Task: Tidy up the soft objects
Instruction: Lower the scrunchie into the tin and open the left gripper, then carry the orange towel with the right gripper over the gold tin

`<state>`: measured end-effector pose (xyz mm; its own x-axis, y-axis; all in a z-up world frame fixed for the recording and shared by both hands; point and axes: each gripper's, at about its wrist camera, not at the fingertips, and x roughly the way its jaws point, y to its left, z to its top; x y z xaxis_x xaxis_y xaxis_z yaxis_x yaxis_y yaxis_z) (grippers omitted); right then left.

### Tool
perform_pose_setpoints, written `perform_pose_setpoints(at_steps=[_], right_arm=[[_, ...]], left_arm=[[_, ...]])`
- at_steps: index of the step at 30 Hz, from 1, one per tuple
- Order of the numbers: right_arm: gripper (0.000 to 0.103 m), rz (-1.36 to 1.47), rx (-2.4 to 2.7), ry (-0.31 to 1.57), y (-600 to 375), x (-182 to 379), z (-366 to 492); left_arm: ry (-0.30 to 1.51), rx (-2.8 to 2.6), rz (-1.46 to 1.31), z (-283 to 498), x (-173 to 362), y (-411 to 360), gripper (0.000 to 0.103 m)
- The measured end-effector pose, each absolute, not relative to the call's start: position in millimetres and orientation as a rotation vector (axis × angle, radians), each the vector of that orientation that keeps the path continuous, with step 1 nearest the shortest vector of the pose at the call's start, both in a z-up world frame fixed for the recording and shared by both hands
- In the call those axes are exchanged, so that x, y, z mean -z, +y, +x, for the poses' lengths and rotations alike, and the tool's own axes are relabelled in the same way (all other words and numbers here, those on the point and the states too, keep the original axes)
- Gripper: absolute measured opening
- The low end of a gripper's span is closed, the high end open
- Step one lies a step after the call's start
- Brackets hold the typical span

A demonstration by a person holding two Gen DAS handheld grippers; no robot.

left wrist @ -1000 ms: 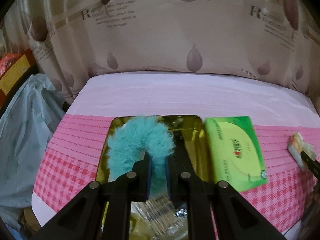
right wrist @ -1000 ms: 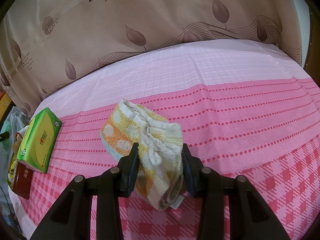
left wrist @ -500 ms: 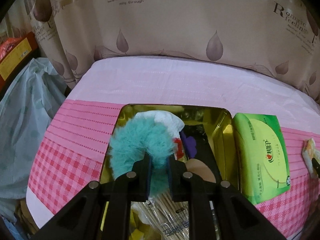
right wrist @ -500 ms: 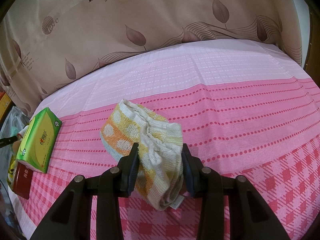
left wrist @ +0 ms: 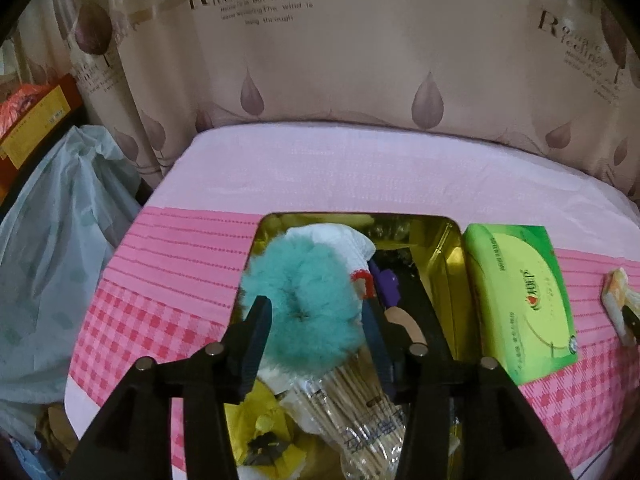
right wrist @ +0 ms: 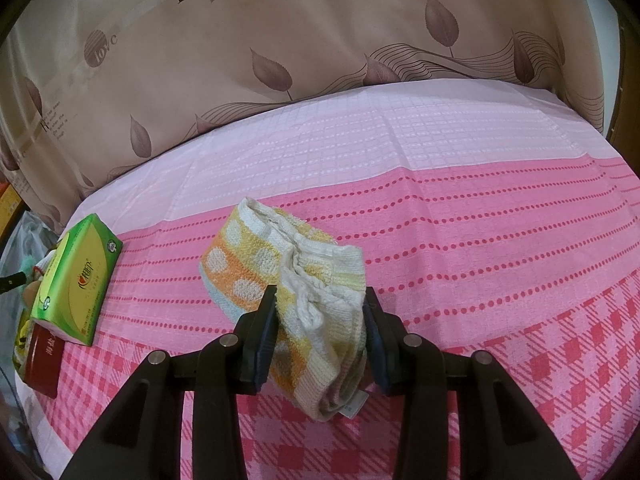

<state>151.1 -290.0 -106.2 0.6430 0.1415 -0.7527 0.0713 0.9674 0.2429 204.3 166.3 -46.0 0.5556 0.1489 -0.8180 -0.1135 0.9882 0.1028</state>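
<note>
Left wrist view: the left gripper (left wrist: 316, 316) hangs over the open gold metal tin (left wrist: 448, 256), its jaws opening around the fluffy teal pom-pom-like soft piece (left wrist: 308, 304), which lies in the tin on a white cloth (left wrist: 344, 240) and a clear bag of wooden sticks (left wrist: 360, 396). Both fingers now seem to stand just clear of the fur. To release well, the jaws should probably part fully before the gripper lifts straight away, so no fibres drag the piece out. The teal piece looks round, long-piled and springy, with a dimple at its centre. A green tissue pack (left wrist: 520, 300) lies just beside the tin on the pink checked tablecloth (left wrist: 160, 312).

Right wrist view: the right gripper (right wrist: 320, 320) pinches a folded yellow, orange and white terry towel (right wrist: 280, 264), whose far end rests on the cloth.
</note>
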Motion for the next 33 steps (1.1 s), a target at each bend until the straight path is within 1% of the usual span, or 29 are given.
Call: perform_pose_setpoints(at_steps=[10,12,14,15,19,21,33], right_arm=[[0.038,0.251,-0.04,0.872,-291.6,105.8,150.3],[0.038,0.239,-0.037,0.871,-290.9,104.9,150.2],[0.038,0.226,-0.035,0.871,-287.7,104.2,149.3],[0.037,0.216,-0.033,0.869,-286.3,103.2,147.6],[0.031,0.196,-0.026,0.858,-279.0,98.5,139.1],[0.03,0.175,-0.02,0.855,-274.1,95.7,134.3],[0.028,0.078,0.001,0.812,-230.8,60.6,115.3]], left_arm=[[0.846,-0.207,0.081,151.2,17.4,171.8,0.049],[0.835,-0.216,0.105,140.7,17.8,170.2,0.05],[0.827,-0.223,0.131,130.2,18.1,165.5,0.054],[0.823,-0.224,0.149,125.4,19.7,163.8,0.055],[0.809,-0.227,0.19,116.0,26.4,159.7,0.055],[0.803,-0.222,0.192,112.6,29.3,160.4,0.055],[0.789,-0.227,0.147,106.8,39.9,174.9,0.056]])
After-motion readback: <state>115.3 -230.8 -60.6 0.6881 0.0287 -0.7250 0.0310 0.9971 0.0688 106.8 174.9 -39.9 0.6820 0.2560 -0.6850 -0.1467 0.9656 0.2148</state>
